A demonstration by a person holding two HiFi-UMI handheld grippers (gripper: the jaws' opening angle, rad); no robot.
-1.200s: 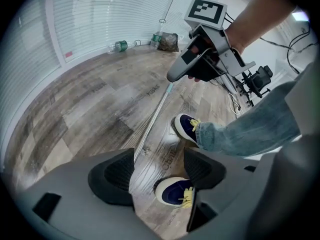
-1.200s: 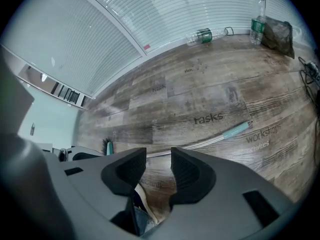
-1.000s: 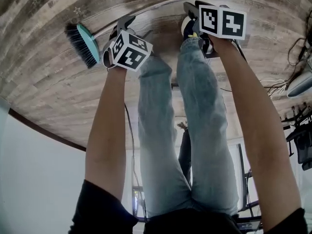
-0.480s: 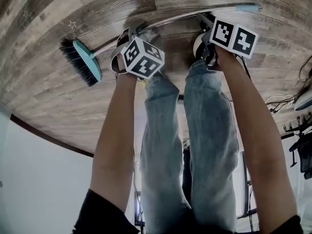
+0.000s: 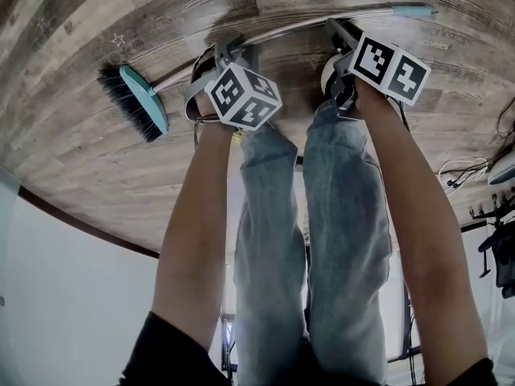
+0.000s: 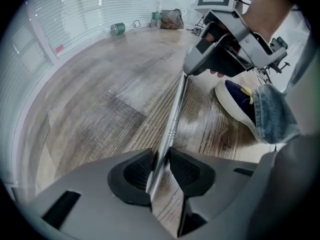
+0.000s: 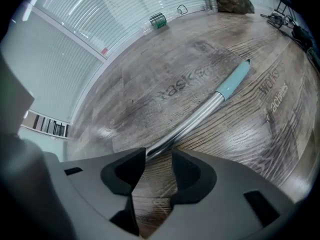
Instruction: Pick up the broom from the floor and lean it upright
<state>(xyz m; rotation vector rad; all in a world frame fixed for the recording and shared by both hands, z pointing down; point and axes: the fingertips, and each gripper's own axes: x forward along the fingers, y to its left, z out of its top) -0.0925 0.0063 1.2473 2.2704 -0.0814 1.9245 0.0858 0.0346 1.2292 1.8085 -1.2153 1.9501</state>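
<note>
Broom lies on floor. Left tool has just been closing and is clenched on its metal handle. Right tool released, jaws apart at the handle.

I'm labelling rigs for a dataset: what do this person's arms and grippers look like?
The left gripper and right gripper have grey plastic bodies, black pads and a white cube with black square markers each. Sleeves are short and black. The left gripper's jaws have just been closing around the broom handle.

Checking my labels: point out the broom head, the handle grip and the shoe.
broom head (image 5: 146,99), head view, on its teal back.
handle grip (image 7: 233,82), right gripper view, mid-sleeve.
shoe (image 6: 239,98), left gripper view, on its dark upper.
</note>
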